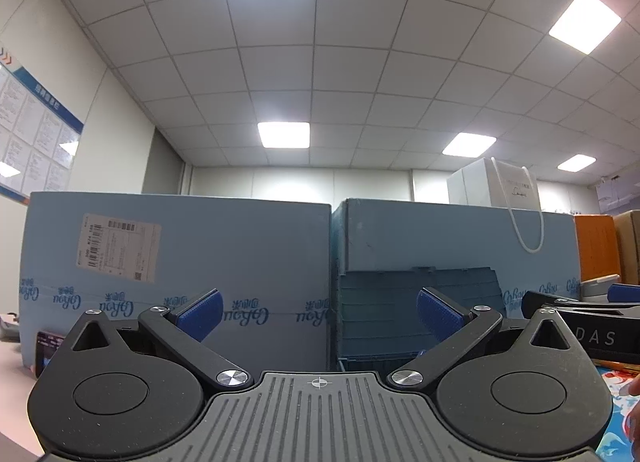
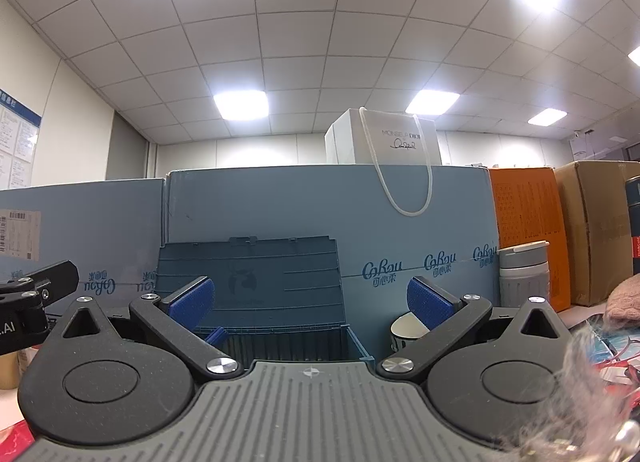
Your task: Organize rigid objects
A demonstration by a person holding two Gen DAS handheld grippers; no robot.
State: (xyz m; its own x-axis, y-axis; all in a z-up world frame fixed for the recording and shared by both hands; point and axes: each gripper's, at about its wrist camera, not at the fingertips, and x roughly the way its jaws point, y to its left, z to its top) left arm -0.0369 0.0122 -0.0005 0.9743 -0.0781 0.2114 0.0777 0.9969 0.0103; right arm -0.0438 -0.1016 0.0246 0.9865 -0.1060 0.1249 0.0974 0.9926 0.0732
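A dark teal storage box (image 2: 280, 338) with its lid (image 2: 248, 282) raised stands straight ahead in the right wrist view; it also shows in the left wrist view (image 1: 400, 318), right of centre. My right gripper (image 2: 312, 302) is open and empty, level with the box's opening. My left gripper (image 1: 320, 312) is open and empty, facing the blue cartons. A white cup (image 2: 406, 332) sits just right of the box, behind my right finger. A grey flask (image 2: 522, 270) stands further right. The right gripper's body (image 1: 580, 314) appears at the right edge of the left wrist view.
Two tall light-blue cartons (image 1: 180, 262) (image 2: 400, 221) wall off the back. A white paper bag (image 2: 384, 141) stands on top. An orange box (image 2: 528, 234) and a brown carton (image 2: 596, 229) stand at the right. A pink cloth (image 2: 624, 302) and colourful items lie at the lower right.
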